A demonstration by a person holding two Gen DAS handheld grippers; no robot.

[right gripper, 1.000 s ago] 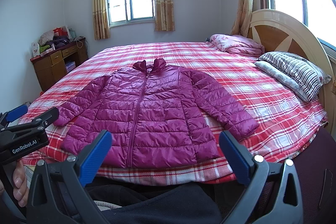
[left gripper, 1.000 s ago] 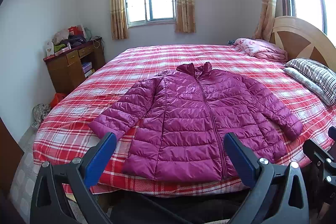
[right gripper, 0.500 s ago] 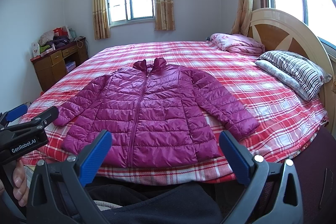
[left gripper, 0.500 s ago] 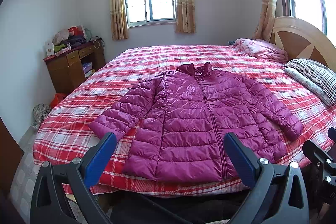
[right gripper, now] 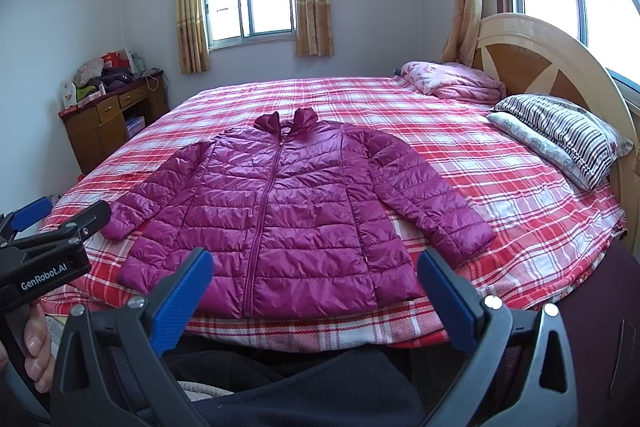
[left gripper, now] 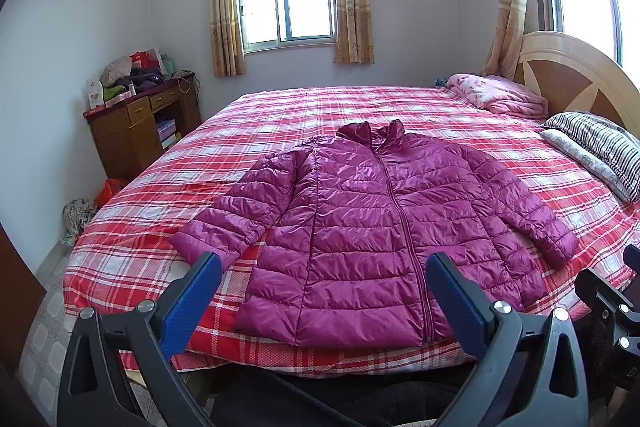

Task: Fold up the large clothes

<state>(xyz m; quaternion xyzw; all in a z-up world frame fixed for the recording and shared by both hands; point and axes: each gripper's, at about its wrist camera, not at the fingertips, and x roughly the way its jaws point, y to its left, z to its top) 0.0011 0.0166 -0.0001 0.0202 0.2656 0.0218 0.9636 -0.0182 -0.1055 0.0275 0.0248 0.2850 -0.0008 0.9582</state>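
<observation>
Both grippers, left gripper (left gripper: 320,291) and right gripper (right gripper: 314,281), spread wide with nothing between the fingers, near bed edge, magenta puffer jacket (left gripper: 376,223) flat, zipped, sleeves out on red plaid bed (left gripper: 280,115).

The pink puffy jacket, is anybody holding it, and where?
No, nothing is held. The left tool and right tool are both open, short of the jacket, which lies flat and zipped on the bed.

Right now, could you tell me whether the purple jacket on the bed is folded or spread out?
Spread out: the jacket lies flat on the plaid bed, front up, zipped, both sleeves angled outward.
</observation>
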